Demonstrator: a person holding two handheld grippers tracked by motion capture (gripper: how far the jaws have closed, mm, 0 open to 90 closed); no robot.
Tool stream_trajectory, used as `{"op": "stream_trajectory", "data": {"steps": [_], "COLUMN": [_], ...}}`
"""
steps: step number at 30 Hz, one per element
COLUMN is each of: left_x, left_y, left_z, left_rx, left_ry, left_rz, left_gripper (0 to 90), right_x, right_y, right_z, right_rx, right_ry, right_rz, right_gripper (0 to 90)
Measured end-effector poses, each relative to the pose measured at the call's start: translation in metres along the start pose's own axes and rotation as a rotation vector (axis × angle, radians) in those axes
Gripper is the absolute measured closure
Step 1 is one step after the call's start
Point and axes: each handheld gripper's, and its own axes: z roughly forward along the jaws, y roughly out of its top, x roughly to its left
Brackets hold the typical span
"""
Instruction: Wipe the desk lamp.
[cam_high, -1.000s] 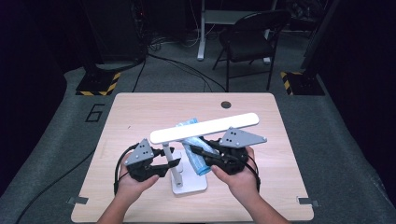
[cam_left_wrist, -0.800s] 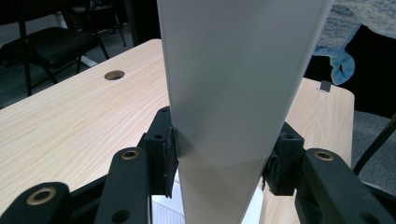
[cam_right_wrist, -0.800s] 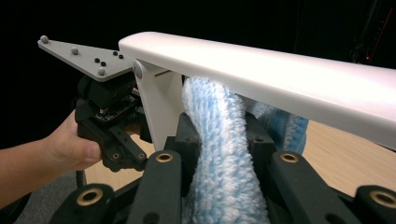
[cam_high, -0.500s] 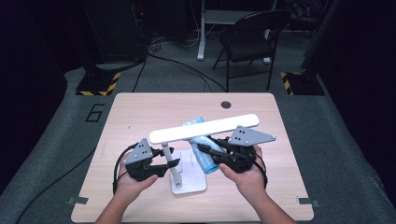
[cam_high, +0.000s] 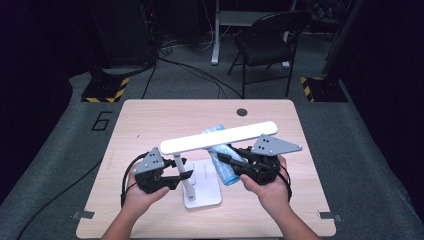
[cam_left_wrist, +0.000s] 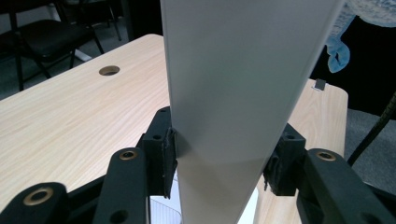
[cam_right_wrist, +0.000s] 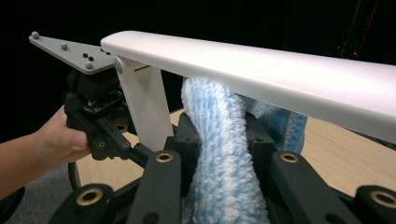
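Right claw (cam_high: 226, 159) is clamped on a blue cloth (cam_right_wrist: 219, 163), the soft pile bulging up between its jaws and rising to touch the underside of the lamp's bar (cam_high: 220, 138) just above and ahead of it. Left claw (cam_high: 186, 170) straddles the lamp's post (cam_left_wrist: 224, 116), with a pad close on each flank; its jaws have just been opening, and a thin gap seems to show at the sides, so the grip looks loose rather than tight. I judge the cloth light, limp and easy to bunch, best held in a thick wad as it is now, so a free fold can wipe. By its look the lamp is stiff, smooth and fairly light, with a flat base (cam_high: 206, 186) below the left claw; the post is the sound place to steady it, since a push on the long bar could tip it. Beyond both claws the table (cam_high: 150, 117) lies open to its far edge, and the near edge sits close behind the hands.
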Motion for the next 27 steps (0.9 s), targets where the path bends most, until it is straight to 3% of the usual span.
{"op": "stream_trajectory", "data": {"steps": [10,16,27], "left_x": [-0.001,0.001,0.000], "left_y": [0.021,0.022,0.022], "left_z": [-0.010,-0.011,-0.010], "left_rx": [-0.017,0.000,-0.004], "left_ry": [-0.008,-0.017,-0.010], "left_rz": [0.015,0.014,0.027], "left_gripper": [48.1,52.8,53.5], "right_x": [0.001,0.001,0.009], "right_y": [0.000,-0.001,0.002], "right_z": [0.000,0.000,0.011], "right_rx": [0.000,0.002,0.007], "right_ry": [0.000,0.000,0.015], "right_rz": [-0.003,-0.003,-0.008], "right_gripper": [72.4,72.4,72.3]}}
